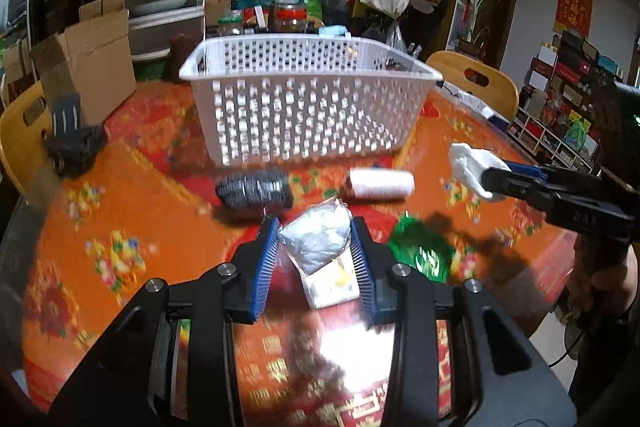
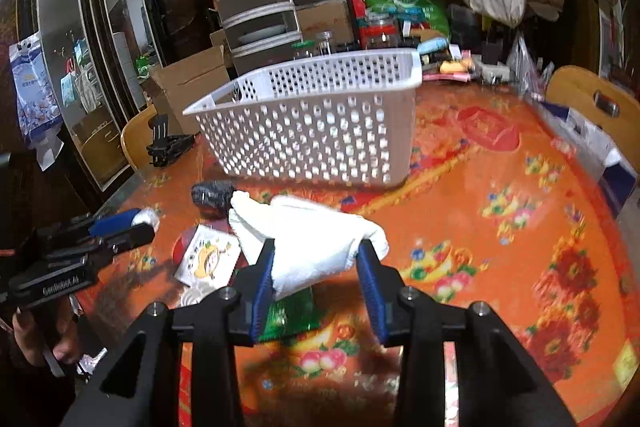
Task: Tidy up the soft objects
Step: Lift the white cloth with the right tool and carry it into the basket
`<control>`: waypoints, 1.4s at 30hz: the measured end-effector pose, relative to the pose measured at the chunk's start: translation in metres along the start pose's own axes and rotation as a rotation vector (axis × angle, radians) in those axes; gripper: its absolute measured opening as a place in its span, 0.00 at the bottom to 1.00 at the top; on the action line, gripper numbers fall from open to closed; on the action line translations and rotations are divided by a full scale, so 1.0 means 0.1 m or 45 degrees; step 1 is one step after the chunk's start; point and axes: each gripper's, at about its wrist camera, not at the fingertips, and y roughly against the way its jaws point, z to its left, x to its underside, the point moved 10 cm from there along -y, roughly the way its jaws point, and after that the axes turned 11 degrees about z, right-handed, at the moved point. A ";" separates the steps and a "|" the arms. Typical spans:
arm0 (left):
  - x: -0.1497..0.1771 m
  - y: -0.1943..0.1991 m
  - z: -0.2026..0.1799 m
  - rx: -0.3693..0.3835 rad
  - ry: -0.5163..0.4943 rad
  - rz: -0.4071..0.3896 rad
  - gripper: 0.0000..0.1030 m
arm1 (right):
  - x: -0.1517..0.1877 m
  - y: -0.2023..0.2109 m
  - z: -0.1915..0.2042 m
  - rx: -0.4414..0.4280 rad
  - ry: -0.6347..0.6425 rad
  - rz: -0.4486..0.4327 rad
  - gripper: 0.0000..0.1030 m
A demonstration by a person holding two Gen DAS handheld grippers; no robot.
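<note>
A crinkled clear bag of white stuffing [image 1: 316, 241] is clamped in the left hand-held gripper [image 1: 315, 247]. A folded white cloth [image 2: 308, 247] is gripped by the right hand-held gripper [image 2: 316, 259]. Ahead of both, a white perforated plastic basket [image 1: 304, 115] is seen on the tabletop [image 1: 120, 227].

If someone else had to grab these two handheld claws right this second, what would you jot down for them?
Left gripper: closed around a clear bag of white stuffing, apparently just above the table.
Right gripper: holding a folded white cloth, lifted off the table.
White basket: stands behind, looks empty.
Still on the tablecloth: dark roll, white roll, green packet, and a printed white pouch.
Done: nothing in the basket yet.
Left: drop both held items in, then collect the rest.
</note>
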 end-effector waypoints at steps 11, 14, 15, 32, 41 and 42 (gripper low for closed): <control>-0.86 0.18 0.11 0.029 -0.010 -0.058 0.33 | -0.67 0.31 0.04 0.051 0.086 -0.090 0.38; -1.08 0.19 0.11 0.052 -0.008 -0.052 0.33 | -0.88 0.33 0.05 0.052 0.099 -0.099 0.38; -1.16 0.19 0.11 0.056 -0.010 -0.048 0.33 | -0.95 0.32 0.05 0.061 0.111 -0.093 0.38; -2.27 -0.93 0.38 -0.046 0.071 0.300 0.33 | -1.93 -0.76 -0.13 0.111 0.062 0.222 0.38; -2.24 -1.62 0.64 -0.091 0.116 0.469 0.33 | -1.89 -1.42 -0.41 0.172 0.005 0.423 0.38; -2.24 -1.66 0.64 -0.101 0.109 0.478 0.33 | -1.88 -1.46 -0.42 0.180 0.008 0.443 0.38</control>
